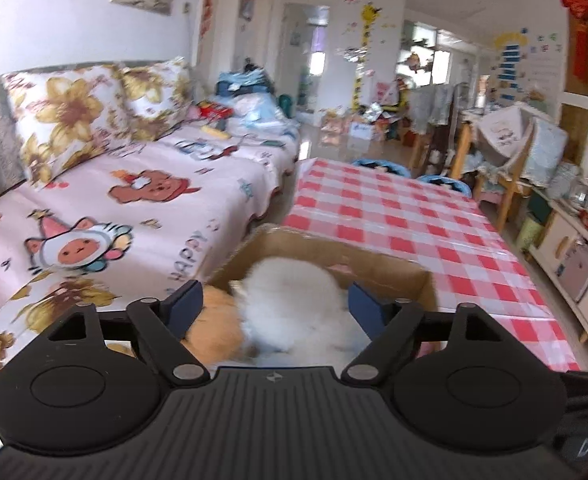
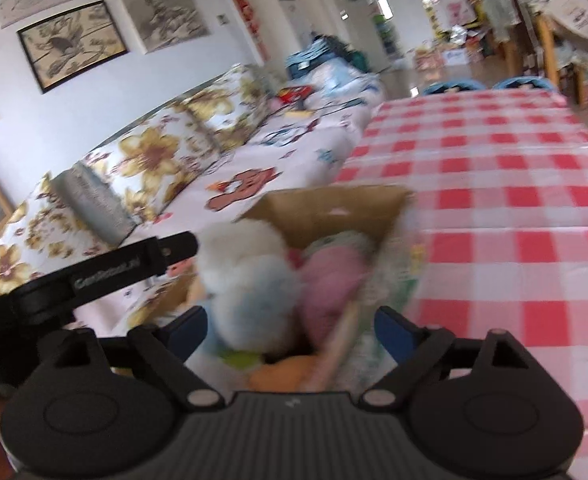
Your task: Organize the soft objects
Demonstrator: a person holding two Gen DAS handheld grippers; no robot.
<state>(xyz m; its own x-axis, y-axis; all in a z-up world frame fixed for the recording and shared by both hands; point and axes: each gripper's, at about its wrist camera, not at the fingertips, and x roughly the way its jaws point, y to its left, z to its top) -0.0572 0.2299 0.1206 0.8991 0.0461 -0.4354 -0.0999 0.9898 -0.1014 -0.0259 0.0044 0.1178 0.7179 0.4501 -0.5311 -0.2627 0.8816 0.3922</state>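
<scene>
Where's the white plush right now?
The white plush sits in the cardboard box at the near left corner of the checkered table, low centre in both wrist views, beside a pink soft toy.

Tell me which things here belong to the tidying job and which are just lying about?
Part of the job:
cardboard box
white plush toy
orange plush toy
pink plush toy

Just lying about:
checked tablecloth
floral cushions
cartoon sofa cover
framed pictures

tablecloth (image 1: pixel 394 216): red-white check, 1 o'clock | box (image 1: pixel 294 244): brown | plush (image 1: pixel 294 292): white | sofa cover (image 1: pixel 93 216): pink cartoon print, 9 o'clock
</scene>
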